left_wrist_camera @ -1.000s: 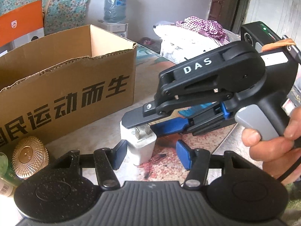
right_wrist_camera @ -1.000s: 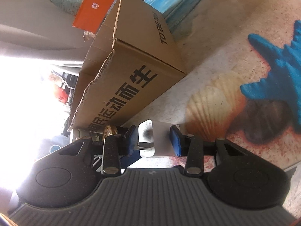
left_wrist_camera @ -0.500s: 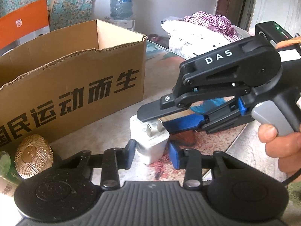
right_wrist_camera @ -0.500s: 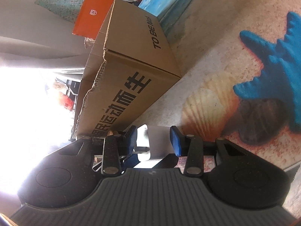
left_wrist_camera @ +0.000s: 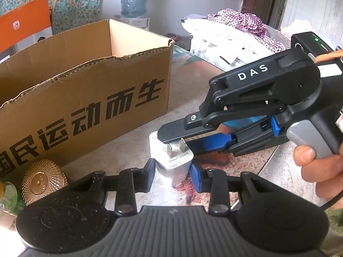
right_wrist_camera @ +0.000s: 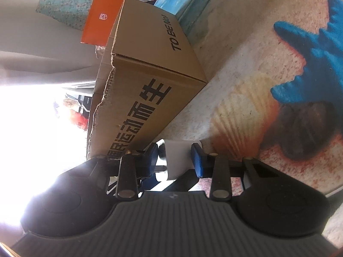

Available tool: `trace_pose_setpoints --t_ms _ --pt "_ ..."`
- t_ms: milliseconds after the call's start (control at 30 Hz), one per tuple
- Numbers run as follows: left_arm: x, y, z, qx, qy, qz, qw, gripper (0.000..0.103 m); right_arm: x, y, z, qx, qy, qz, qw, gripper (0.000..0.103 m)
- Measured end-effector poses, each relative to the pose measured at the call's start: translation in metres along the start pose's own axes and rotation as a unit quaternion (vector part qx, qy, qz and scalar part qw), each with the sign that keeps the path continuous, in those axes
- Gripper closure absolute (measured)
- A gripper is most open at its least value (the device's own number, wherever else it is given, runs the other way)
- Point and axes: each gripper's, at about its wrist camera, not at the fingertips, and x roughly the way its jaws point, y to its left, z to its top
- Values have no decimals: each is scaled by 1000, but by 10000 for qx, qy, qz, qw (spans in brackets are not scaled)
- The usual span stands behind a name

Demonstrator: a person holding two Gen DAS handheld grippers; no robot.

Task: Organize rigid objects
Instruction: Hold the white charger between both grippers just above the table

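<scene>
A white plug charger [left_wrist_camera: 173, 165] with two metal prongs sits between both grippers, just in front of the open cardboard box [left_wrist_camera: 85, 85]. My left gripper [left_wrist_camera: 173, 169] is shut on it, one blue pad on each side. My right gripper [left_wrist_camera: 178, 141], held by a hand [left_wrist_camera: 317, 167], comes in from the right, rolled on its side. Its black finger lies over the charger's top and its blue finger runs below. In the right wrist view the charger [right_wrist_camera: 180, 160] fills the right gripper [right_wrist_camera: 174, 158], whose jaws are closing on it, prongs by the left pad. The box [right_wrist_camera: 150, 64] lies just beyond.
A gold ribbed lid [left_wrist_camera: 42, 182] and a green bottle [left_wrist_camera: 8, 197] stand at the box's near left corner. An orange carton [left_wrist_camera: 25, 27] leans behind the box. A heap of cloth and bags [left_wrist_camera: 235, 32] lies at the back right. The tabletop [right_wrist_camera: 246, 107] carries a shell and starfish print.
My left jaws have closed from wide apart onto the charger's sides. The right gripper has kept its place on the charger and rolled slightly.
</scene>
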Motion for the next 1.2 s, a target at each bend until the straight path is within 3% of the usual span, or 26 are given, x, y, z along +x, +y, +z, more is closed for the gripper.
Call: trace_pose_setpoints --t_ms 167,1200 --pt "6 -3 2 -18 17 59 10000 63 0 -2 1 40 -8 31 10000 69" --pt "16 -8 4 -208 74 261 9994 65 1 0 1 -48 -50 8 10000 68"
